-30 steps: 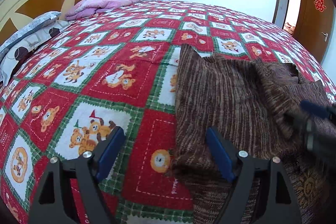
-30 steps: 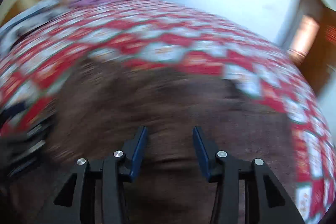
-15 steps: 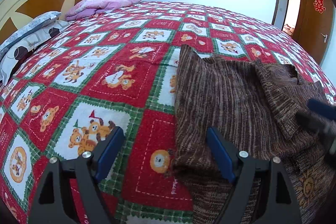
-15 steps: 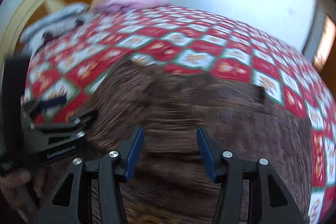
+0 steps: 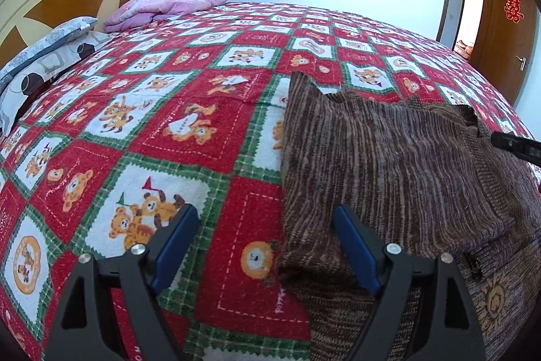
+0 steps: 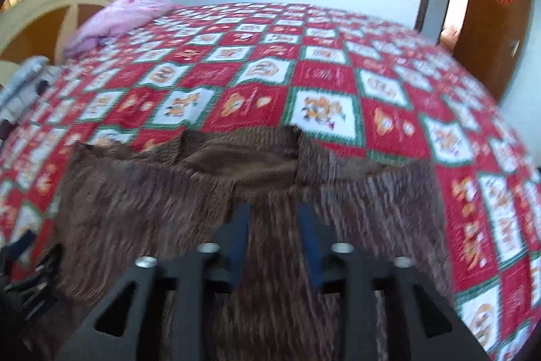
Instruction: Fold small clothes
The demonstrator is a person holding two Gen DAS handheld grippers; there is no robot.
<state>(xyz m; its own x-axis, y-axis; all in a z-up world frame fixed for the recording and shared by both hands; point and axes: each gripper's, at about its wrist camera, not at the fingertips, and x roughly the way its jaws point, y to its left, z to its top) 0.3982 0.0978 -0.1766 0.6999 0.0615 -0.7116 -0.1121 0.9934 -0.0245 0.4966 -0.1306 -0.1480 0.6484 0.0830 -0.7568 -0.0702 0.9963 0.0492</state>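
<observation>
The left tool (image 5: 267, 246) is waiting wide open and empty over the sweater's (image 5: 389, 164) left edge; the right tool (image 6: 274, 242) is closing, nothing visibly pinched, above its middle, likely to fold.

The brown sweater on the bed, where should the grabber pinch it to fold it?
Probably the brown sweater's left edge, near the bottom corner. There it lies flat on the red quilt, with bare quilt beside it. The left gripper hangs open over that edge, so it could come straight down and pinch it.

One sweater (image 5: 389, 164), perhaps two pillows (image 5: 169, 2).
</observation>
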